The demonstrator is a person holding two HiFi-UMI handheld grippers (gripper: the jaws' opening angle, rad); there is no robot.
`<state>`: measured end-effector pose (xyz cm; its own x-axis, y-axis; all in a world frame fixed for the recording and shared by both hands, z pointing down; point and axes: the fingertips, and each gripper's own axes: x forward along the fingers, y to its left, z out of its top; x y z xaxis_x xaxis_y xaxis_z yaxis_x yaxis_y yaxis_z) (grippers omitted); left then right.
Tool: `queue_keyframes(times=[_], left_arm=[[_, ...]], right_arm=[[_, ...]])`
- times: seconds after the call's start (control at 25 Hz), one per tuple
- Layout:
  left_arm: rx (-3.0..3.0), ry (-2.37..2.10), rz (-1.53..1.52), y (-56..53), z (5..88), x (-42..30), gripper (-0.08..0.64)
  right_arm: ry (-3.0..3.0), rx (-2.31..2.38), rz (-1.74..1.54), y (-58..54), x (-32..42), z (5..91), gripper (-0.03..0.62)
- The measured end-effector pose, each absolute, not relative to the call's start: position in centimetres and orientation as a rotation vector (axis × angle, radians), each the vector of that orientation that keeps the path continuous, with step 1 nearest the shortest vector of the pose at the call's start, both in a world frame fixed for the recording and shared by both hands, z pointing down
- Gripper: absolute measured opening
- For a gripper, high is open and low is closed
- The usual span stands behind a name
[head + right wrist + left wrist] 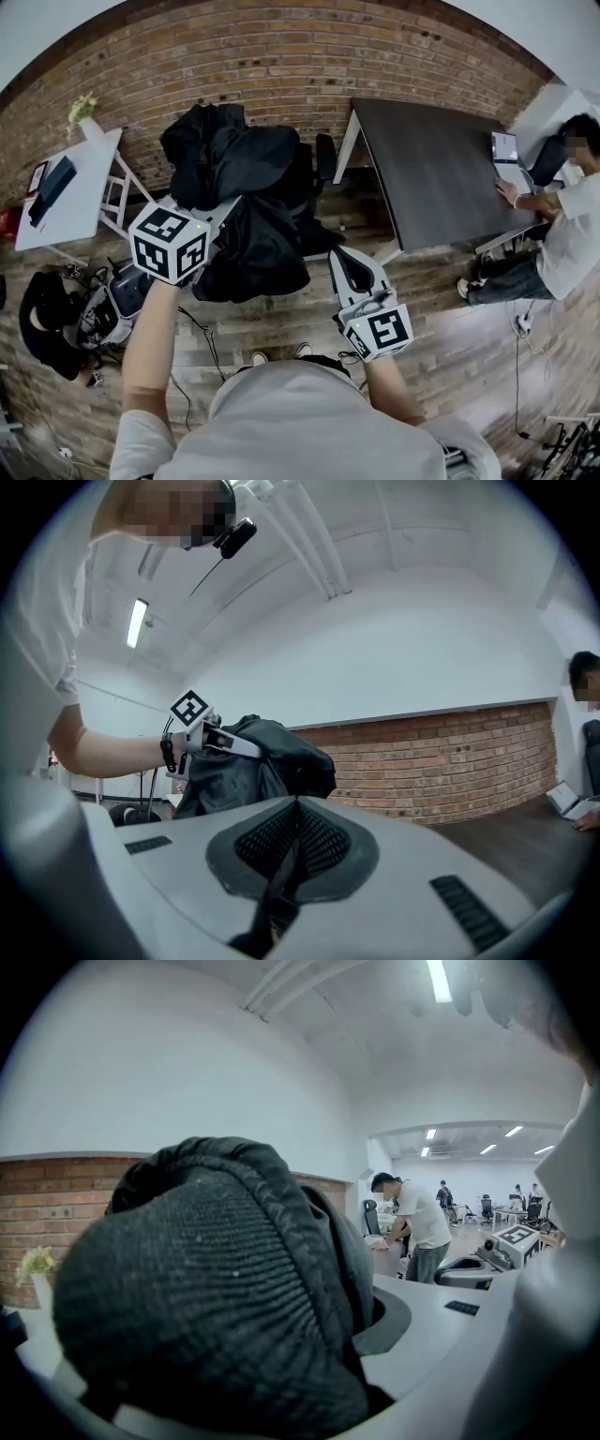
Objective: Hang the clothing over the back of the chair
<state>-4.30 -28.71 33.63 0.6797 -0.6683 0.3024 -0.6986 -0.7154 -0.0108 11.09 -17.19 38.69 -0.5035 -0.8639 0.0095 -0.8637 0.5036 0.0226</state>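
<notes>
Plank floor (441,342) under all. White table (94,173) at left: dark case (52,187), vase (86,122) set on it. Dark table (441,178) at right: tablet (504,147) laid there. Chair (325,155) largely covered by clothing (244,187).

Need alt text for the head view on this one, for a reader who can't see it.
Seen from above, the left gripper holds a black garment up against a black office chair before a brick wall. The right gripper hangs lower, shut and empty. A seated person leans on a dark table at right.
</notes>
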Motion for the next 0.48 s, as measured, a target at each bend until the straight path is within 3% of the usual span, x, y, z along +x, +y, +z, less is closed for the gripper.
queue_keyframes(times=[0.48], left_arm=[[2.679,-1.12,0.481,-32.4,37.7,-3.7,0.182]], right_arm=[[-2.67,1.611,0.025,-17.2,12.6,39.5,0.018]])
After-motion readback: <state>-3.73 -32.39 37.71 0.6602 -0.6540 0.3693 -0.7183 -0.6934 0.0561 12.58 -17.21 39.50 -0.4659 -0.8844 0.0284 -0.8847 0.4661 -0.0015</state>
